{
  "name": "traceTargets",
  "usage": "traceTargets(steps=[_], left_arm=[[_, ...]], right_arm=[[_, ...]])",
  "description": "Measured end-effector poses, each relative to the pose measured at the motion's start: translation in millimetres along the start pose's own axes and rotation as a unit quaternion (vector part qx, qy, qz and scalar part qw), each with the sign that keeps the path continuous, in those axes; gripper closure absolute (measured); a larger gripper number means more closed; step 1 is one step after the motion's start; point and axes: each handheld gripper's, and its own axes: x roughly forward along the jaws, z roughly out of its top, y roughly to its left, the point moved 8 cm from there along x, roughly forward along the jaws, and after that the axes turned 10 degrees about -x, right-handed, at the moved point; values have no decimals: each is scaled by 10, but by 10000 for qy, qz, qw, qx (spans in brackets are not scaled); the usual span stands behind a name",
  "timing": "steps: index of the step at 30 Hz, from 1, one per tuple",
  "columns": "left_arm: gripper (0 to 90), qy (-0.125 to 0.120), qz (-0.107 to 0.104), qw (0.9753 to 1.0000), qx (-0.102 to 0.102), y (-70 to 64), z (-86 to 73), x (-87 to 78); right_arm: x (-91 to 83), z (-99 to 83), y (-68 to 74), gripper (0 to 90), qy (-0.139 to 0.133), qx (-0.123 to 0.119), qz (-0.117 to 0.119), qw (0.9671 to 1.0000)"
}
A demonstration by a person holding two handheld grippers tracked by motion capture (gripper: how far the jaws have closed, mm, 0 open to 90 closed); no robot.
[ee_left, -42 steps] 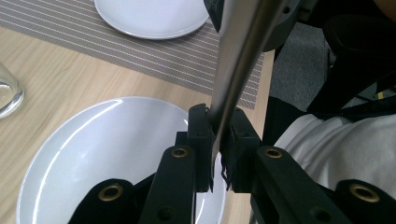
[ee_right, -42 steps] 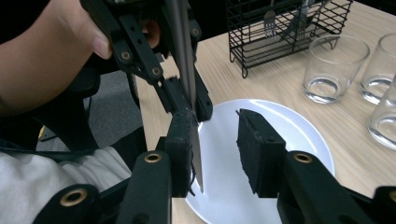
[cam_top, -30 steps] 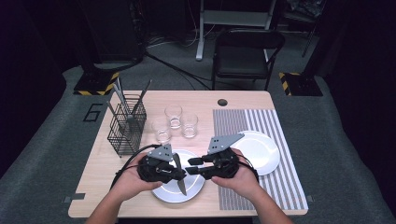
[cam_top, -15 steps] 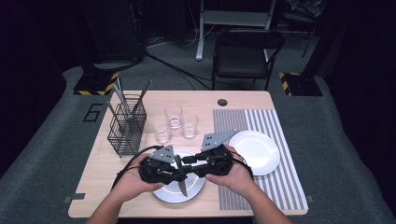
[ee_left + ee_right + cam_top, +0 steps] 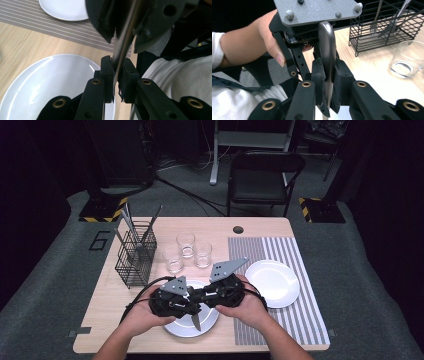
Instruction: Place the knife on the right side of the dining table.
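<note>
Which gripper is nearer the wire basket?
Left. The left gripper sits over the near plate, next to the wire basket; the right gripper is further right.

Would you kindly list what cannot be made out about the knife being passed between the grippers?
- High view: the knife handle, covered by both grippers.
- Left gripper view: the blade tip, behind the left gripper.
- Right gripper view: the blade, cut off by the bottom edge below the right gripper.

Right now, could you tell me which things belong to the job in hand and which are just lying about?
In hand:
knife, clamped by both the left claw and the right claw
near plate beneath it

Lying about:
far plate
three glasses
wire cutlery basket
</note>
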Motion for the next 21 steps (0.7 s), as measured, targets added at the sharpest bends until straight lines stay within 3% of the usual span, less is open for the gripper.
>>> traceTargets(steps=[4,7,15,21], left_arm=[[822,-46,-4,10000,18,0,1,-7],[801,-248,49,9997,-10,20,17,-16],[759,-191,39,9998,1,38,-22,65],[782,-247,43,9997,-15,37,-21,96]], right_arm=[[-8,10,-2,819,65,-60,-89,9999],[-27,26,-8,834,27,-93,-192,9998],[-88,59,-37,836,-154,-72,-324,9993],[-130,71,-49,836,-279,1,-330,9991]])
